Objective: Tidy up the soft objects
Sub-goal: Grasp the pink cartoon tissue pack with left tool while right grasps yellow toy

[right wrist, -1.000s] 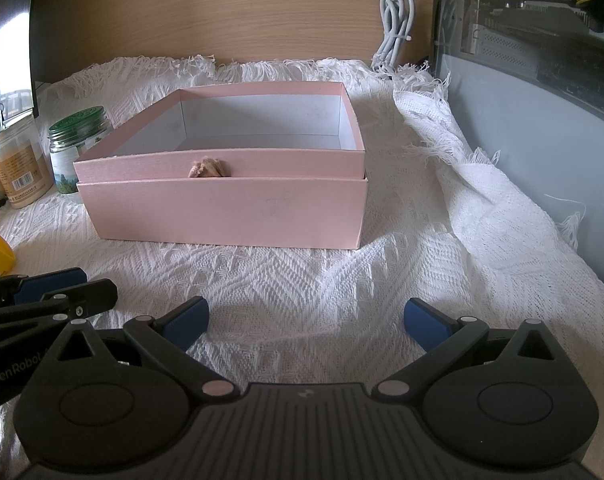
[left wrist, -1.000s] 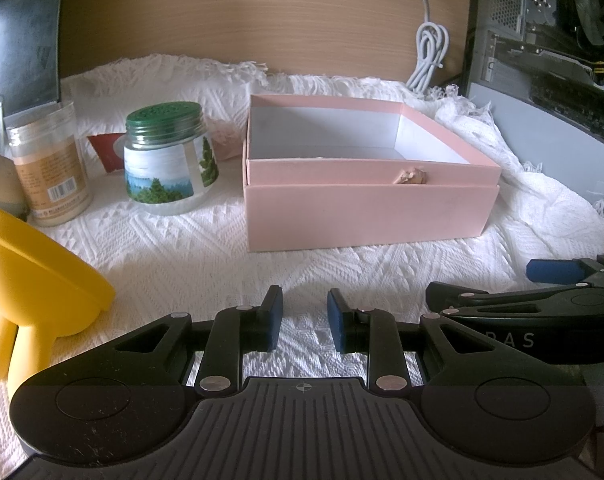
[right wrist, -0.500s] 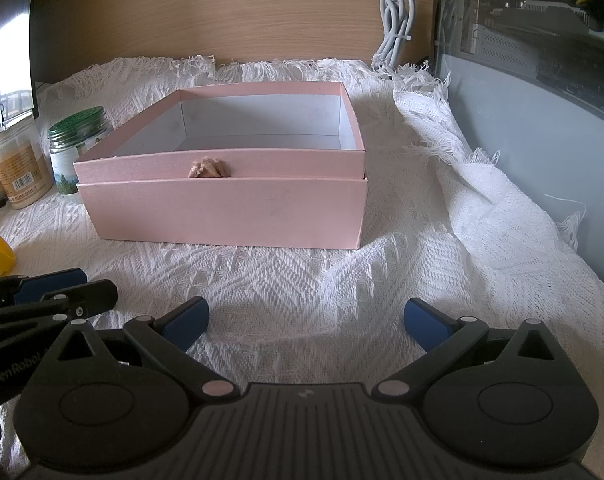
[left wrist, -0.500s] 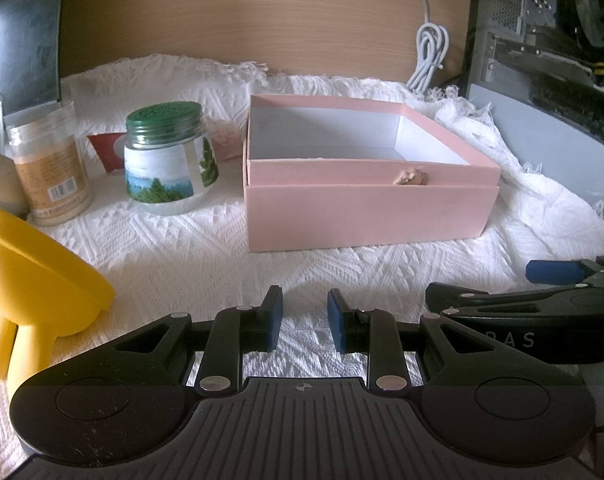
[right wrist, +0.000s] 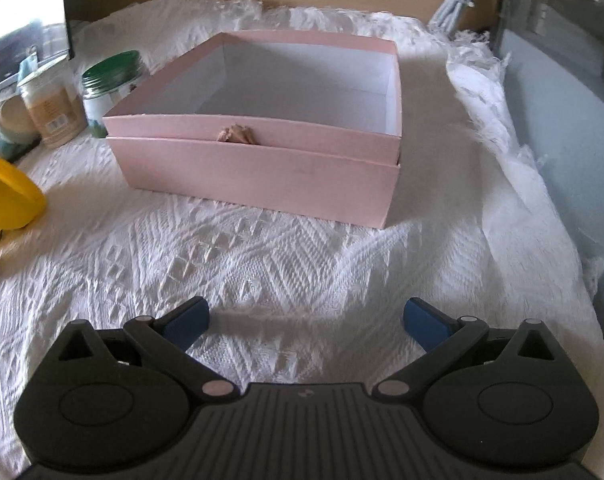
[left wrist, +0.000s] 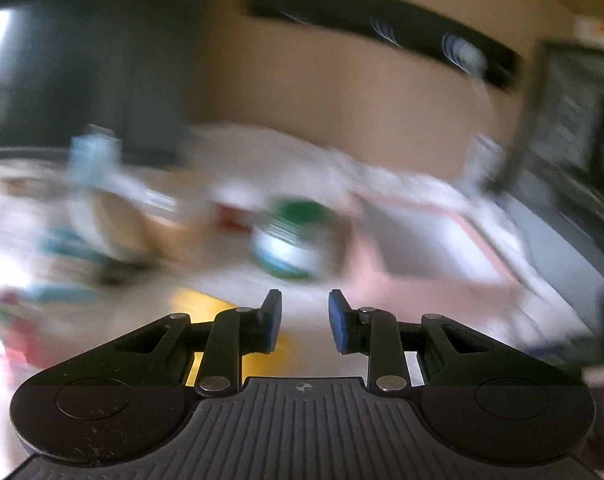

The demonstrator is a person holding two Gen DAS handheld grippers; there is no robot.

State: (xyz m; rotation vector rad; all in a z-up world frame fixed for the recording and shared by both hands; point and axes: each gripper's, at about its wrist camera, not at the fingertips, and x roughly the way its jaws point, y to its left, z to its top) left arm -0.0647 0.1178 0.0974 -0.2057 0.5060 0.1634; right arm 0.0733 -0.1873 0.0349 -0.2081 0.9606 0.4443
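Note:
An open pink box (right wrist: 262,176) with a white inside sits on the white knitted cloth (right wrist: 262,264); nothing lies in the part I see. A small tan tuft (right wrist: 236,135) pokes out at its front rim. My right gripper (right wrist: 305,316) hovers open over the cloth in front of the box, nothing between its fingers. The left wrist view is smeared by motion. There my left gripper (left wrist: 305,312) has a narrow gap, its jaws opening with nothing between them. Beyond it lie the blurred pink box (left wrist: 421,292) and a green-lidded jar (left wrist: 298,236).
Left of the box stand the green-lidded jar (right wrist: 112,76) and a beige jar (right wrist: 52,108), with a yellow plastic object (right wrist: 10,196) nearer. A grey computer case (right wrist: 561,120) walls the right side. A coiled white cable (right wrist: 457,4) hangs at the back. Blurred clutter fills the left.
The left wrist view has swung up and to the left and gone blurry, and the left gripper has left the right wrist view. The right view now tilts further down into the box.

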